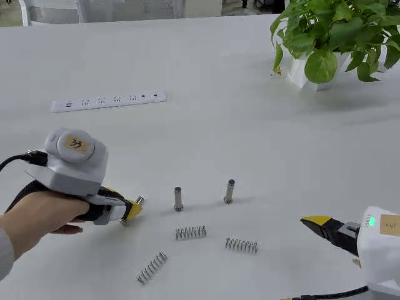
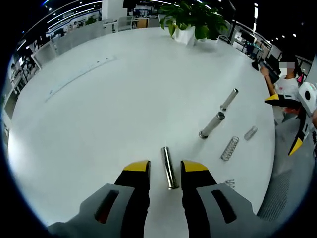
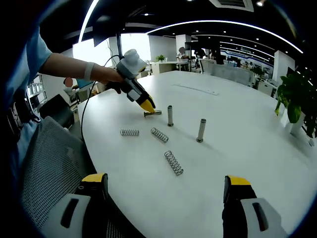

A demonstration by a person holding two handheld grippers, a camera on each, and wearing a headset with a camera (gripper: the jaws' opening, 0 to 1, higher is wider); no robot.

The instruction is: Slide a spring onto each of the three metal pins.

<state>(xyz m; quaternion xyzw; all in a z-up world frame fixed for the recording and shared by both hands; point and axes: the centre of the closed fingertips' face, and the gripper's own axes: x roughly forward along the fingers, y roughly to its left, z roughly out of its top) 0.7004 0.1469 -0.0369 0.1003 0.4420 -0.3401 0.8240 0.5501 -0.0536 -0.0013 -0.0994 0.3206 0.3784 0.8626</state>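
Two metal pins (image 1: 178,199) (image 1: 229,191) stand upright on the white table (image 1: 250,125). A third pin (image 2: 168,167) lies flat, and my left gripper (image 2: 165,166) is open with its yellow-tipped jaws on either side of it, not touching. In the head view that gripper (image 1: 131,210) is at the left, the pin's end (image 1: 139,200) showing at its tip. Three springs (image 1: 190,232) (image 1: 241,245) (image 1: 152,267) lie loose in front of the pins. My right gripper (image 3: 166,182) hangs open and holds nothing near the front right edge, short of the springs (image 3: 174,162).
A white power strip (image 1: 108,100) lies at the back left. A potted plant (image 1: 331,37) stands at the back right corner. A mesh chair (image 3: 49,163) sits beside the table edge, under my right gripper.
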